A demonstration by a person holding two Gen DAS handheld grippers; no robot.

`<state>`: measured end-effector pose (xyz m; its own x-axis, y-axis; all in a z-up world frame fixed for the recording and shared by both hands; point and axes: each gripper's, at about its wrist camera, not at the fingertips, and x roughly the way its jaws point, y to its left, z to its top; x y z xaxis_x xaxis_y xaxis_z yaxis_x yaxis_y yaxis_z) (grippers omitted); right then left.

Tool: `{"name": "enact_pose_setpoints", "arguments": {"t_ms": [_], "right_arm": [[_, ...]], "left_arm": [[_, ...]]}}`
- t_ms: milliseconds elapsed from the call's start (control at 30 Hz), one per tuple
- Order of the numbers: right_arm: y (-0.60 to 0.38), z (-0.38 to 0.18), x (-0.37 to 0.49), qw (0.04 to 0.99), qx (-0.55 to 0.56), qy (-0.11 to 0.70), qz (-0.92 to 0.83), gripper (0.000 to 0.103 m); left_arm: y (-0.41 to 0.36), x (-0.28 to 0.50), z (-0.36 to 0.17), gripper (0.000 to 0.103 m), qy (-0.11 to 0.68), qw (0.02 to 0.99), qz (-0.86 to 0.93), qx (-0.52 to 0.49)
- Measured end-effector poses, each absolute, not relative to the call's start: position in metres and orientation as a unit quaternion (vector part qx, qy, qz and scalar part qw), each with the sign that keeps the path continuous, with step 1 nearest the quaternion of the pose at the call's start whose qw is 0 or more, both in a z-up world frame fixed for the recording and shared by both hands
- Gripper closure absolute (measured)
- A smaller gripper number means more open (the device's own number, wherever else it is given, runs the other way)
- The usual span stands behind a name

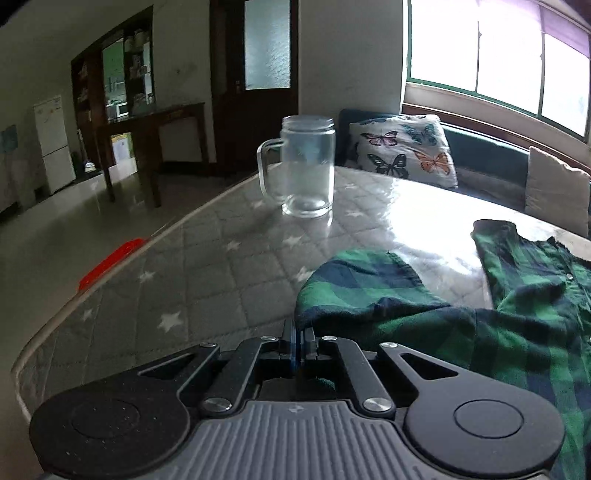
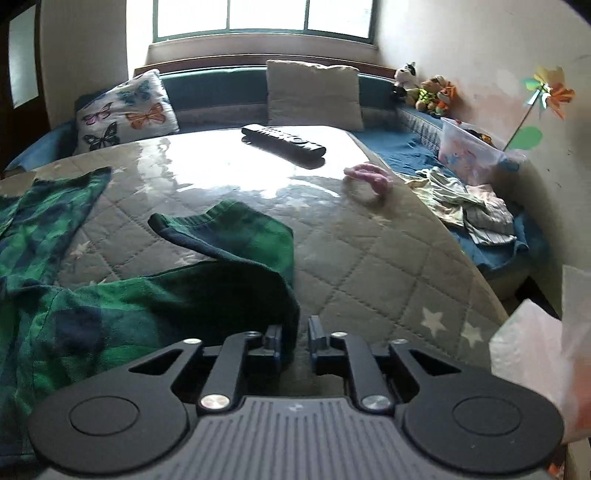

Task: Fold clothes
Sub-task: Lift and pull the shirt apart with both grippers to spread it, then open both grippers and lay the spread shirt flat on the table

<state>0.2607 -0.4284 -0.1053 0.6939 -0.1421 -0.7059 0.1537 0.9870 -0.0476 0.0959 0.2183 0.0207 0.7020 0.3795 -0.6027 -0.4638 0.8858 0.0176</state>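
Left wrist view: the left claw (image 1: 298,345), low centre, is clamped on the green plaid shirt (image 1: 461,325), which spreads to the right across the table (image 1: 207,266).

Right wrist view: the right claw (image 2: 295,341) stands parted, the shirt's (image 2: 129,310) edge hanging between its pads, cloth running left.

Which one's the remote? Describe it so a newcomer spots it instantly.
Start at the big window and come down past the plain beige cushion to the shiny quilted table. The remote lies flat near the table's far edge, just in front of that cushion. It is the only long, black, hard thing there; the pink hair tie nearby is soft and small.
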Motion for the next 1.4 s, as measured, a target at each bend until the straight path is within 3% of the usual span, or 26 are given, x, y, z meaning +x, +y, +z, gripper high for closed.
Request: {"name": "enact_pose_setpoints", "arguments": {"t_ms": [133,267,333,433,533,733,1067,1267,1400], "right_arm": [[-0.431,-0.106,0.259,0.922,0.008,0.378,-0.082,0.07],[-0.418,-0.105,0.265,0.926,-0.023,0.37,-0.075,0.067],[-0.411,-0.104,0.271,0.927,-0.031,0.367,-0.066,0.056],[-0.401,-0.104,0.28,0.928,-0.052,0.364,-0.059,0.052],[-0.395,-0.104,0.292,0.927,-0.07,0.363,-0.058,0.05],[-0.422,-0.09,0.307,0.931,-0.054,0.345,-0.108,0.05],[-0.457,-0.076,0.3,0.926,-0.045,0.338,-0.16,0.049],[-0.422,-0.078,0.288,0.934,-0.051,0.342,-0.087,0.04],[-0.399,-0.086,0.282,0.932,-0.055,0.353,-0.05,0.037]], "left_arm": [[0.219,0.088,0.015,0.1,0.325,0.914,0.233,-0.066],[0.218,0.091,0.015,0.097,0.329,0.913,0.235,-0.058],[0.219,0.095,0.013,0.096,0.331,0.912,0.238,-0.052],[0.217,0.097,0.012,0.094,0.335,0.91,0.24,-0.04],[0.221,0.101,0.008,0.08,0.341,0.906,0.249,-0.034],[0.229,0.102,0.001,0.065,0.351,0.897,0.265,-0.037],[0.229,0.101,0.0,0.048,0.354,0.893,0.278,-0.024],[0.221,0.097,0.004,0.032,0.341,0.901,0.269,0.002],[0.213,0.099,0.004,0.026,0.337,0.904,0.261,0.037]]}}
